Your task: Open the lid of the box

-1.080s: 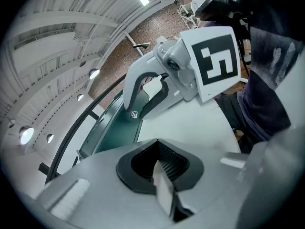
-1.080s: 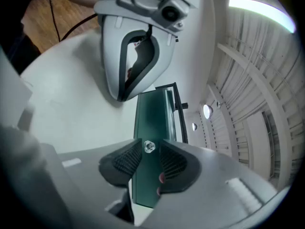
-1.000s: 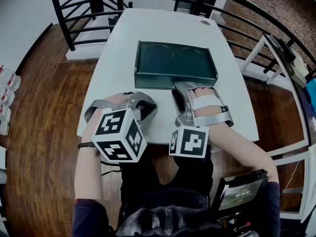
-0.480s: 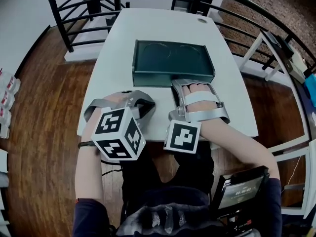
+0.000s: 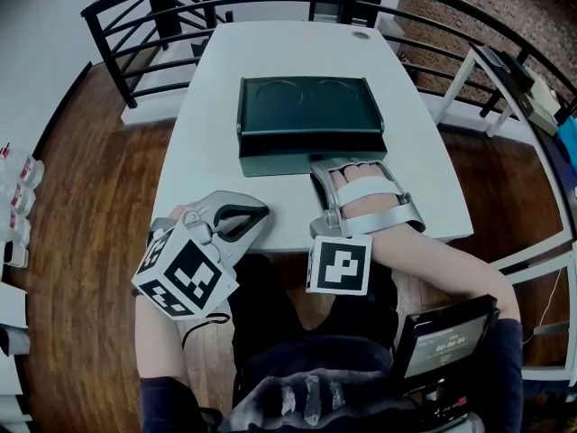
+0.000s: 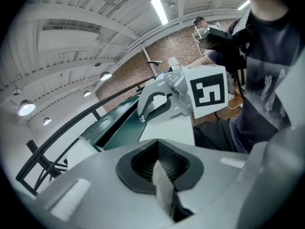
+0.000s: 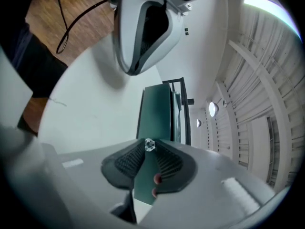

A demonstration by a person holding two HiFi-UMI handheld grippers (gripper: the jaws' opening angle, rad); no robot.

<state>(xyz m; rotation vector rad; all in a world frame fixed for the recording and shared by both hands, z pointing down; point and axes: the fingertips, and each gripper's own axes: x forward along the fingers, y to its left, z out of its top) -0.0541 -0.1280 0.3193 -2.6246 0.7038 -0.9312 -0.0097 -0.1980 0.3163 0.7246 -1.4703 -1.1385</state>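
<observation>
A dark green box (image 5: 306, 111) lies in the middle of the white table (image 5: 270, 43), its lid (image 7: 157, 113) on top. My right gripper (image 5: 347, 164) is at the box's front edge, right of centre. In the right gripper view its jaws (image 7: 148, 168) are shut on the lid's thin front edge, just behind a small clear knob (image 7: 149, 144). A dark gap shows under the lid (image 6: 107, 123) in the left gripper view. My left gripper (image 5: 260, 215) hangs over the table's near left edge, away from the box, jaws together on nothing (image 6: 162, 175).
A black railing (image 5: 135, 7) curves round the table's far side above the wood floor. A small round fitting (image 5: 361, 34) sits at the table's far end. A white frame (image 5: 505, 88) stands on the right, and a screen (image 5: 446, 341) rests near my lap.
My left gripper has drawn back and to the left, off the table's near edge. The right gripper has stayed at the box's front, where a darker band now shows under the lid.
</observation>
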